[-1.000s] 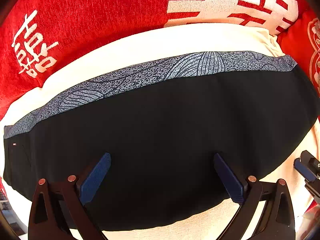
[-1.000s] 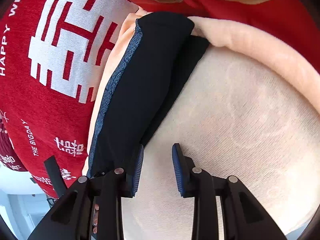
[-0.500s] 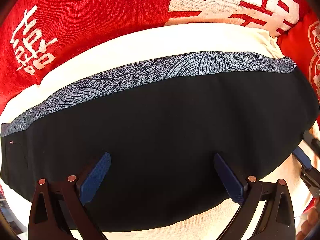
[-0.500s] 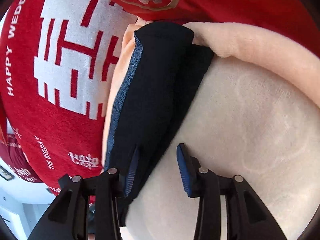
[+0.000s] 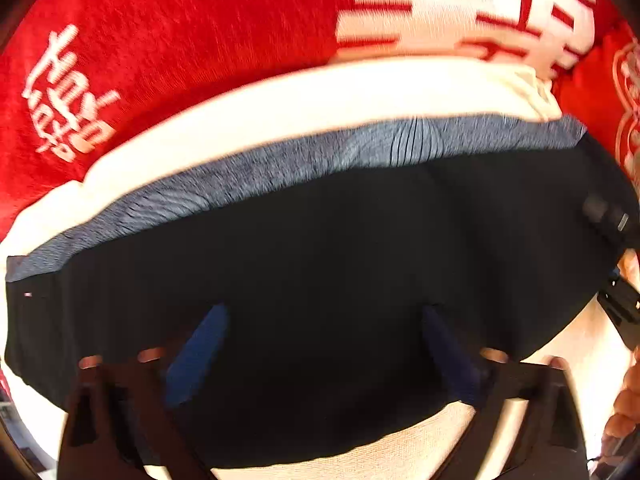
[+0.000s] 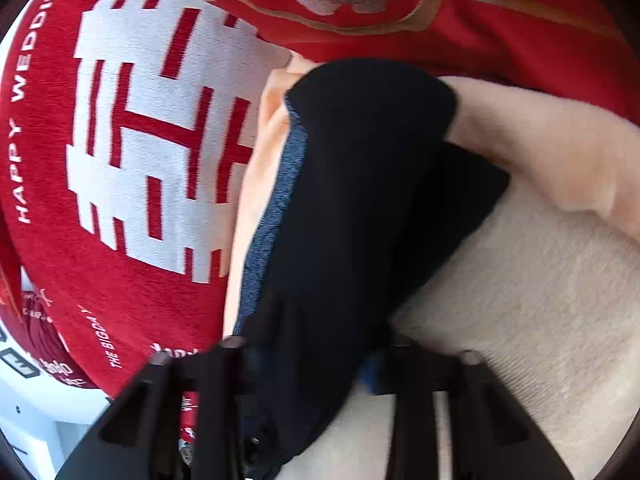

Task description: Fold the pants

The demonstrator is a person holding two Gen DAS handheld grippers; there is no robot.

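Black pants with a grey patterned waistband lie folded on a cream blanket. My left gripper is open, its blue pads wide apart low over the near edge of the pants. In the right wrist view the pants run away from me as a long dark stack. My right gripper is open with the near end of the pants between its fingers; whether the pads touch the cloth is blurred. The right gripper also shows at the right edge of the left wrist view.
A red cushion with white lettering stands behind the pants, also seen in the right wrist view. A red embroidered fabric lies beyond. A raised fold of the cream blanket sits at the right.
My right gripper has moved left and forward over the end of the pants, and its jaws have widened. The left gripper has shifted only slightly; both views are motion-blurred.
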